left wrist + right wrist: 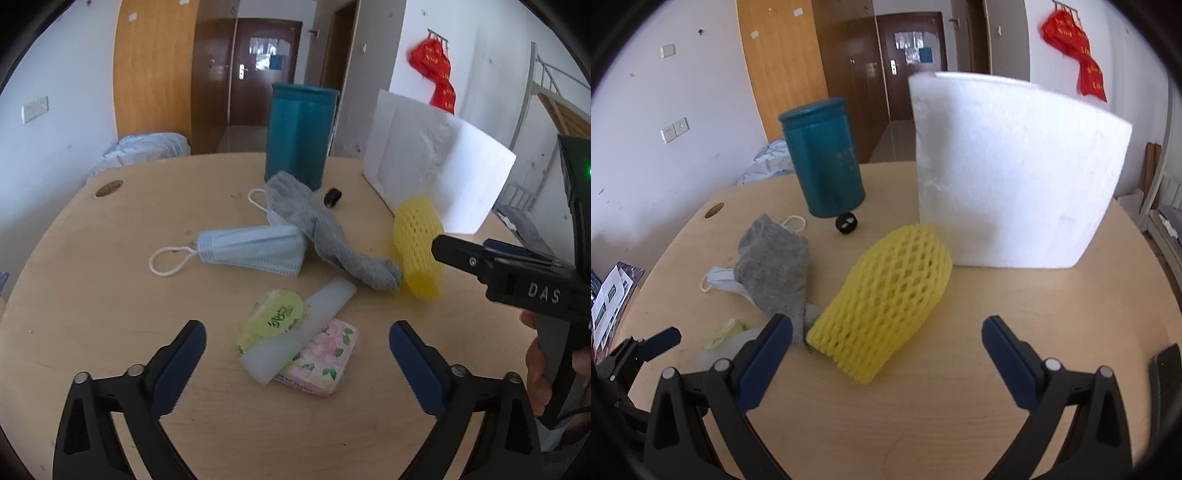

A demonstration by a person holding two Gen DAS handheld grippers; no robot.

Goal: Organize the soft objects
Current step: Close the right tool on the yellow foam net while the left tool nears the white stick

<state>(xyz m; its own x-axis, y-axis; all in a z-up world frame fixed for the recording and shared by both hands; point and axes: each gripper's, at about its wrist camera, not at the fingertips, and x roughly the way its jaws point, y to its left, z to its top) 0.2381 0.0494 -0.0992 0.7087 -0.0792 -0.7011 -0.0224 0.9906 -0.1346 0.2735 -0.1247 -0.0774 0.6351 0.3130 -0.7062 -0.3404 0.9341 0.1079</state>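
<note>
Both the left gripper [297, 345] and right gripper [886, 338] hang released, jaws wide. The yellow foam net [886, 302] lies just before the white foam block [1015, 177], touching the grey sock [775, 266] beside it.

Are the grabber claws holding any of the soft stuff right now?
No. The left gripper and right gripper are both open and empty; the yellow foam net just lies on the table.

Both wrist views look forward, low over the wooden counter [92, 295]. Shared: yellow foam net sleeve [417, 247] [886, 306], teal cylindrical canister [299, 136] [823, 162], closer in the right view.
</note>
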